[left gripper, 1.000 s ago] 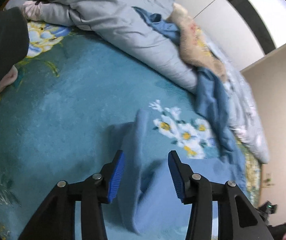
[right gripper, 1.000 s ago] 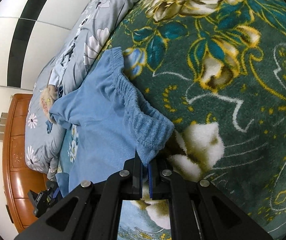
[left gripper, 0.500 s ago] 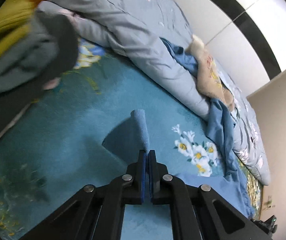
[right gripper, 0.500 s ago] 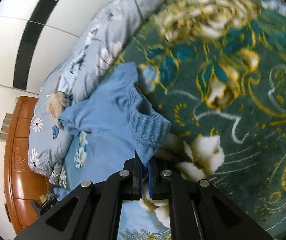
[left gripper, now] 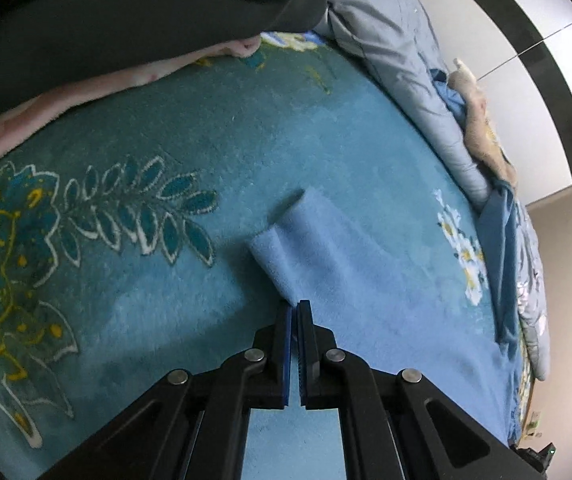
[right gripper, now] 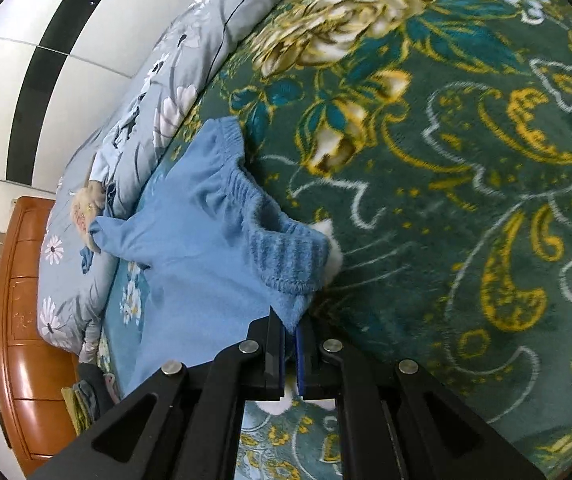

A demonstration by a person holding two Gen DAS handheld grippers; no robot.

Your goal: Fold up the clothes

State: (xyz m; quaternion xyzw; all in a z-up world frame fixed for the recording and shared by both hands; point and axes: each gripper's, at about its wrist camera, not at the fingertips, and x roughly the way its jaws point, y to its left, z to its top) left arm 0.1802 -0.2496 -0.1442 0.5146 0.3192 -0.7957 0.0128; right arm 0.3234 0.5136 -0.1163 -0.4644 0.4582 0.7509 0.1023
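A light blue fleece garment (left gripper: pixel 366 280) lies spread on a teal flowered blanket (left gripper: pixel 146 160). My left gripper (left gripper: pixel 295 307) is shut on the garment's narrow end, a flat blue flap that sticks out just past the fingertips. In the right wrist view the same blue garment (right gripper: pixel 206 248) shows its ribbed elastic band (right gripper: pixel 286 252), bunched and gaping. My right gripper (right gripper: pixel 291 326) is shut on the cloth just under that band, near a white flower in the blanket (right gripper: pixel 466 160).
A grey flowered quilt (left gripper: pixel 398 64) lies heaped along the far side with a darker blue cloth (left gripper: pixel 498 248) and a beige item on it. A dark grey garment (left gripper: pixel 106 12) over pink cloth fills the upper left. A wooden headboard (right gripper: pixel 22 340) and white wall stand behind.
My left gripper went from open around the blue cloth to shut on it, then pulled the end leftward, nearer the dark grey garment. My right gripper stayed shut on the band, shifting slightly.
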